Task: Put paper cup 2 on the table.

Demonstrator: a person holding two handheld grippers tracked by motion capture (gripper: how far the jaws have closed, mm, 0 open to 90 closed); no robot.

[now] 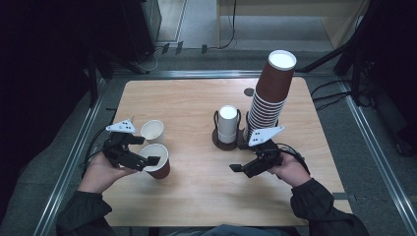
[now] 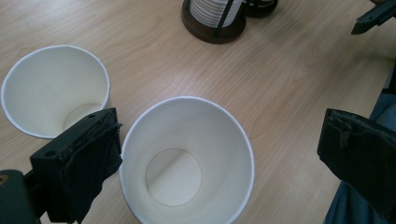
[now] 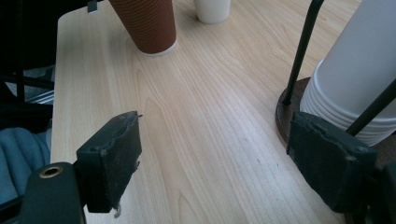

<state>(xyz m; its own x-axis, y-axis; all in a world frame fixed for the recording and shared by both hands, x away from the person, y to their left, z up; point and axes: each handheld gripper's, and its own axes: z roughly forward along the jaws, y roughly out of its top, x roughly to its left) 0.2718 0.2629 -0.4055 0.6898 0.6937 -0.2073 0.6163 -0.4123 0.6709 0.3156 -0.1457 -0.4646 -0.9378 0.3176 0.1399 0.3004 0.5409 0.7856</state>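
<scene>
Both grippers' jaws gape, released, over the pale wooden table (image 1: 196,103) (dark room beyond).

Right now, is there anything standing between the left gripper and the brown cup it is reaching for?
Nothing visible stands in the way. The left gripper is open with its fingers on either side of the brown cup. The white cup stands beside it, outside the fingers, not between them.

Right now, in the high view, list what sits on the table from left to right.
left gripper → white cup and brown cup, overlapping in order → white cup stack in its holder → right gripper → tall brown cup stack.
</scene>
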